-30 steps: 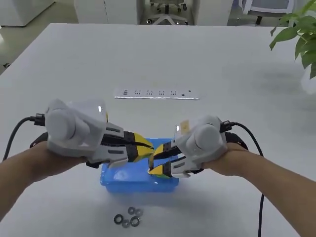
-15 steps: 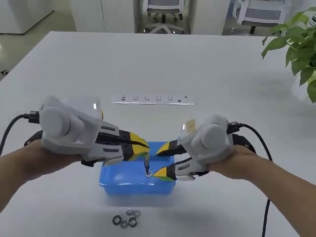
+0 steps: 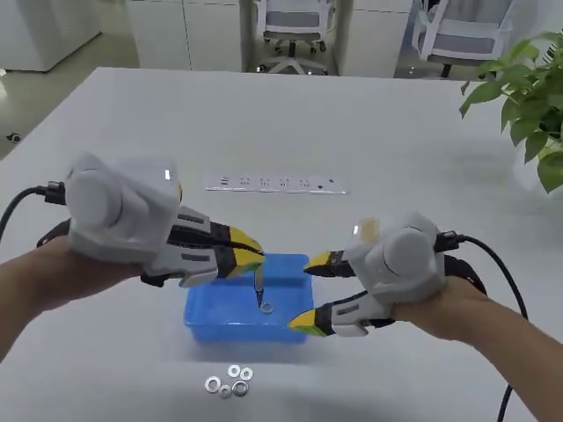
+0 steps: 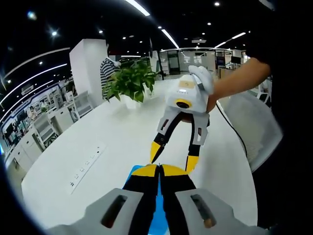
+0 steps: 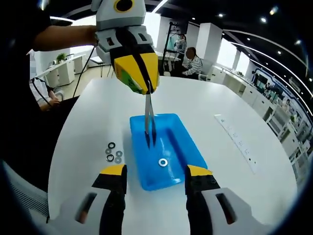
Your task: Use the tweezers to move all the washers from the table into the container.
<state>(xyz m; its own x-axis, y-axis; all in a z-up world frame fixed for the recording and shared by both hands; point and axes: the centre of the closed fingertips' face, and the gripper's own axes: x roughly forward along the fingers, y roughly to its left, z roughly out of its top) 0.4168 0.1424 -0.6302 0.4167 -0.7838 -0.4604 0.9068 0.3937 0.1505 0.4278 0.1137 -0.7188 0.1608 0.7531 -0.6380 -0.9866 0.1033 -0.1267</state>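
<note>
Nearest, loose washers point(image 3: 229, 383) lie on the table point(image 3: 396, 158) at 6 o'clock of the container point(image 3: 220, 327), which has one inside. They look thin, light and slippery, so I would pinch one across its ring. Above, the left gripper point(image 3: 253, 251) clamps the tweezers point(image 3: 259, 286); the right gripper point(image 3: 308, 293), at 3 o'clock, stands wide and empty.

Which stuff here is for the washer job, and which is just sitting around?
For the job: tweezers, left gripper holding them, table washers, blue container with one washer inside.
Just lying about: power strip, plant, chairs.
</note>
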